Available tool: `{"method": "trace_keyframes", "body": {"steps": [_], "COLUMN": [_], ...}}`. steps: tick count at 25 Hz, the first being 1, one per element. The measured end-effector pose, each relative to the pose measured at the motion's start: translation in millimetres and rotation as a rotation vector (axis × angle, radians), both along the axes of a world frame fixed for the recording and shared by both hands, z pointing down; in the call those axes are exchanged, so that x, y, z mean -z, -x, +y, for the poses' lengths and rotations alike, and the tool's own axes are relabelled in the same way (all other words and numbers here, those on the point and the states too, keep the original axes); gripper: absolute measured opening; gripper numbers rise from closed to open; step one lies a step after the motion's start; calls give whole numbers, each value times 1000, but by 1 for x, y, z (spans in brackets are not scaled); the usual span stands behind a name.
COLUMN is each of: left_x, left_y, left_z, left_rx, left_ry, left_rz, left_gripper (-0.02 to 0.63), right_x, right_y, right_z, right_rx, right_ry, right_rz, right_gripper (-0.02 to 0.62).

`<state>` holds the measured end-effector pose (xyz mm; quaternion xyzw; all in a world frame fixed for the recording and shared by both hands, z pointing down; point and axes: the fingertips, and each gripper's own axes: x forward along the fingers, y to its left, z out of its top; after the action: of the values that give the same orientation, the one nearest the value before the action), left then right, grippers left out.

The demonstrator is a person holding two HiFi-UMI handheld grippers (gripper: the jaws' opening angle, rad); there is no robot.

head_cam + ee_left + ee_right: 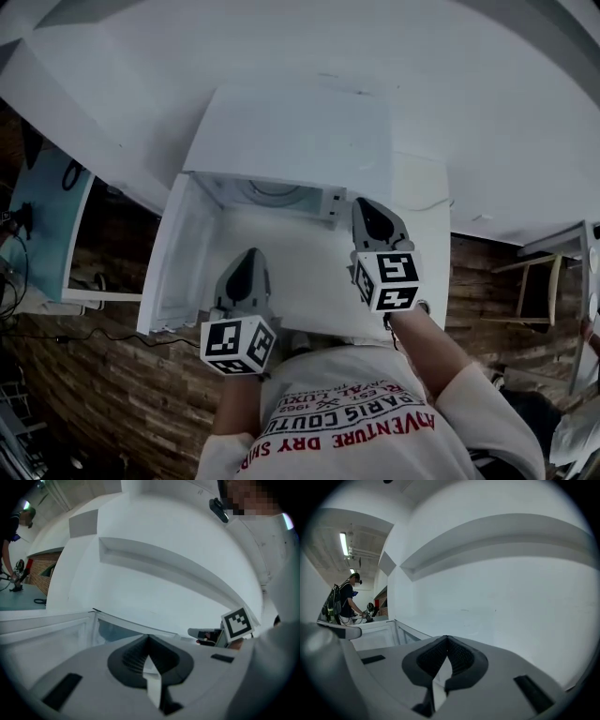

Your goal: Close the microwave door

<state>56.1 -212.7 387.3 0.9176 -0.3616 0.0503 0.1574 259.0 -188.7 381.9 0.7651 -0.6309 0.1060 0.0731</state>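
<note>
A white microwave (291, 122) stands on a white counter (422, 211), and its cavity (272, 195) shows. Its door (178, 253) hangs wide open, swung out to the left. My left gripper (251, 258) hovers in front of the cavity, just right of the door, jaws shut and empty. The right gripper (367, 211) sits by the microwave's front right corner, also shut on nothing. In the left gripper view, the left gripper (149, 641) points past the door (47, 630). The right gripper (447, 641) faces a white wall, with the door (379, 632) at its left.
A teal table (42, 216) stands to the left over a brick-patterned floor (103, 375) with cables. A wooden frame (534, 291) is at the right. A person (344, 599) works at a far bench. White wall rises behind the microwave.
</note>
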Motion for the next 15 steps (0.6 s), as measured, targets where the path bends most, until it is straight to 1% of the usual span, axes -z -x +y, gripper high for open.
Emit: {"method": "trace_keyframes", "body": {"steps": [4, 8, 15], "left_x": [-4, -9, -18], "left_y": [12, 32, 78], "left_z": [3, 7, 11], "left_rx": [74, 160, 311], "left_ry": [4, 10, 2], "left_rz": [-23, -40, -64], "left_gripper": [-2, -2, -2], "right_x": [-11, -16, -17], "right_y": [-17, -22, -27], "right_z": [-12, -17, -15], "right_rx": [-3, 13, 4], "right_ry": [33, 48, 70], "right_rz": [-40, -59, 1], "right_gripper": [12, 12, 12]}}
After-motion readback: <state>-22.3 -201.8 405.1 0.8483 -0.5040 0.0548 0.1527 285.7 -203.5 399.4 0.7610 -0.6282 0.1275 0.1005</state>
